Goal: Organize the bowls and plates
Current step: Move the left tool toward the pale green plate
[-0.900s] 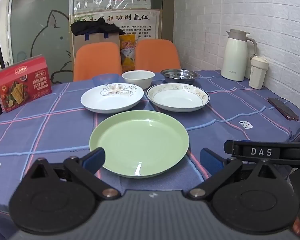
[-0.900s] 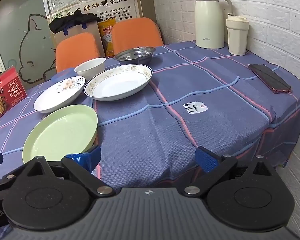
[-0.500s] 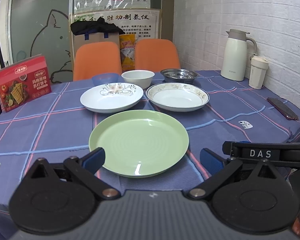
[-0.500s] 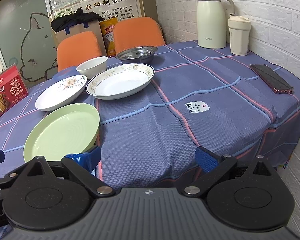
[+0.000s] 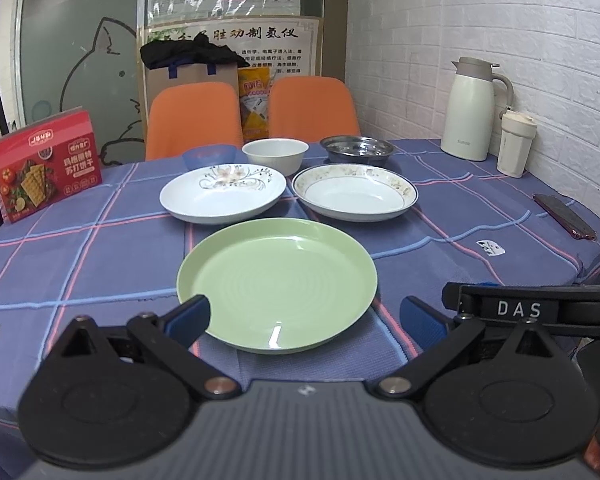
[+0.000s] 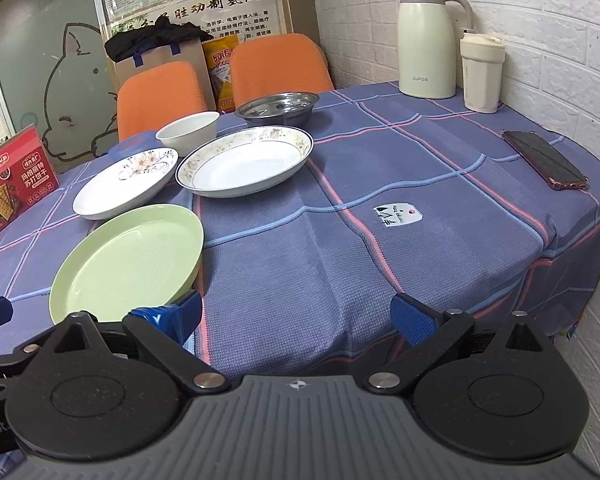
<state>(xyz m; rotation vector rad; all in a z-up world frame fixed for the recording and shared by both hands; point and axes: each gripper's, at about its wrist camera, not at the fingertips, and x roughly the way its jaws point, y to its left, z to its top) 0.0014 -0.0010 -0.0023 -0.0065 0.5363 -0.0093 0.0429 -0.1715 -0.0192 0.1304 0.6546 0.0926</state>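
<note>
Left claw [image 5: 306,318] and right claw [image 6: 296,316] wide apart, empty, green plate [image 5: 277,285] near (blue bowl [image 5: 209,155] half hidden)

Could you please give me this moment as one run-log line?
phase: pre-grasp | left gripper: open, facing green plate | right gripper: open, empty | dishes unstacked

The cream thermos jug [image 6: 427,42] carries the brand "SUPOR" low on its body; far left of the jug, the red cracker box [image 5: 46,168] has Chinese print (too small to read surely); "DAS" stands on a black gripper part [image 5: 518,309].
</note>
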